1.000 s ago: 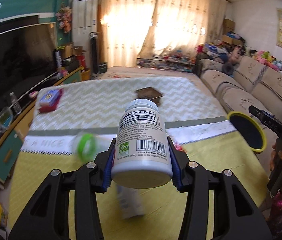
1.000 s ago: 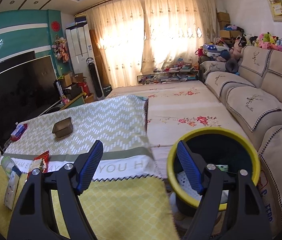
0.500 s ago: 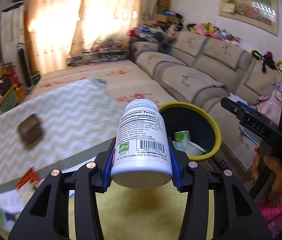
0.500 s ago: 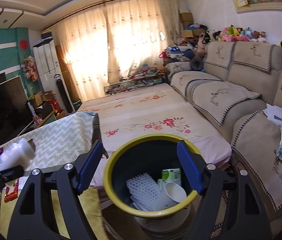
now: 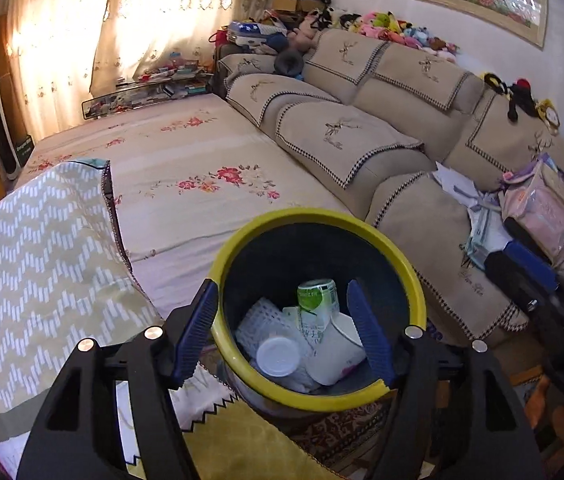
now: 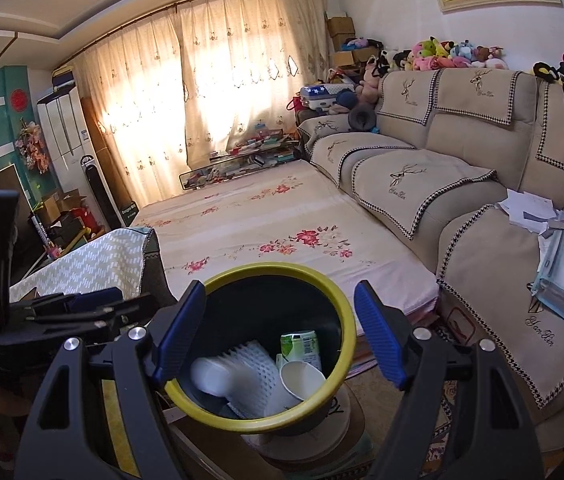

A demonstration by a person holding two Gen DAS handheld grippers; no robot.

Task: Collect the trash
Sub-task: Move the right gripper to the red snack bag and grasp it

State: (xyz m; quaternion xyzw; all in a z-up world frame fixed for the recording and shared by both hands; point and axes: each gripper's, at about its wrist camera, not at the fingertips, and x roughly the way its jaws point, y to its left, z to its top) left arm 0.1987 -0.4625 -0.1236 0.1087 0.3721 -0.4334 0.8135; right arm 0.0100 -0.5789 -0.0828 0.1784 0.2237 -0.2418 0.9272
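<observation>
1. Half a second ago the left tool [image 5: 282,334] clamped a white supplement bottle [image 5: 278,357] above the bin's edge; its jaws have just been opening, nothing is between them, and the bottle lies base-up inside the yellow-rimmed trash bin [image 5: 396,252].
2. Beside the bottle sit a green can [image 5: 317,302], a white foam net [image 5: 260,322] and a paper cup [image 5: 338,354].
3. Right tool [image 6: 280,334] stands wide apart and empty over the same bin, with the left tool's black body just to its left in that view.
4. Judged from this, the drop is done. To finish well, lift the left tool clear of the rim before swinging away, so a finger does not catch and tip the bin.
5. More trash probably waits on the worktop [image 5: 34,264] under the zigzag cloth; little of it shows here.
</observation>
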